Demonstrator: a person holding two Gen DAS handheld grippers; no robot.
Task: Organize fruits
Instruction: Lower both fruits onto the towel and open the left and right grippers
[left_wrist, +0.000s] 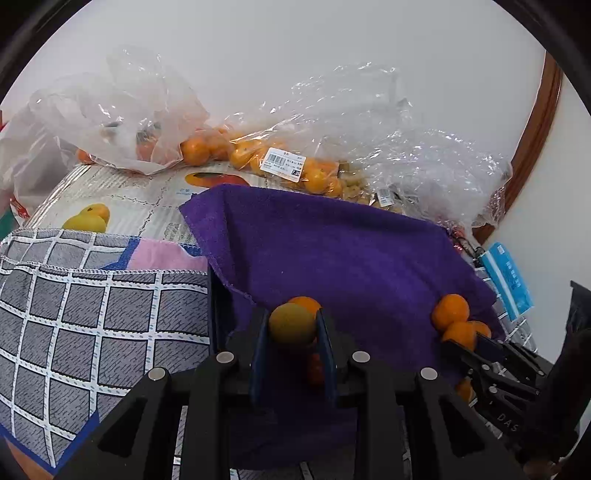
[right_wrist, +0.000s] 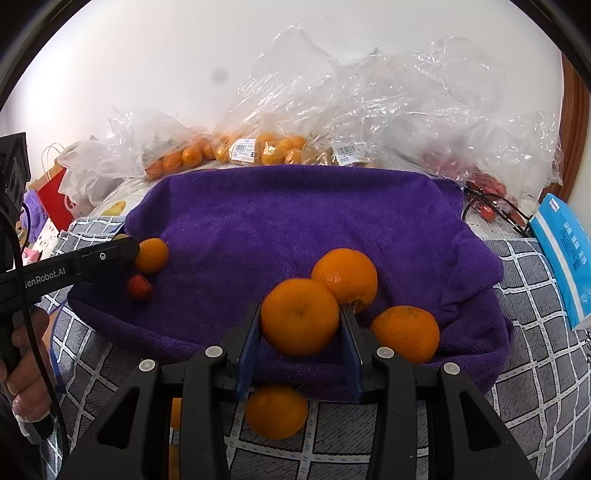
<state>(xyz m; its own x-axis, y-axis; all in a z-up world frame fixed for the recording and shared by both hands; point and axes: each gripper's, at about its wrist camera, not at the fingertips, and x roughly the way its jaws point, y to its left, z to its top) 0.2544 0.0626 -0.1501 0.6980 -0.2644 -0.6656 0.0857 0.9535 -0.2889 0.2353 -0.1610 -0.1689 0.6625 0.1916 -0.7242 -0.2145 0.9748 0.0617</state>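
White wall behind, table (right_wrist: 535, 387) covered by a grey checked cloth (left_wrist: 92, 314) with a purple towel (right_wrist: 295, 221) on top. Left gripper (left_wrist: 291, 328) is clamped on a small yellow-green fruit (left_wrist: 291, 325) over the towel's near-left part; another orange one (left_wrist: 308, 302) sits right behind it, and a small red fruit (right_wrist: 139, 288) lies on the towel just below. Right gripper (right_wrist: 300, 321) is clamped on an orange (right_wrist: 300, 317) at the towel's front edge. Two more oranges sit on the towel, one touching it behind (right_wrist: 345, 275), one just right (right_wrist: 405, 334). A fourth (right_wrist: 276, 411) lies on the cloth under the right gripper. At the back, along the wall, clear plastic bags (right_wrist: 369, 110) hold more oranges, with barcode labels (left_wrist: 282, 164). Blue packet (right_wrist: 565, 258) at the right edge. A hand (right_wrist: 22, 354) grips the left gripper's handle.
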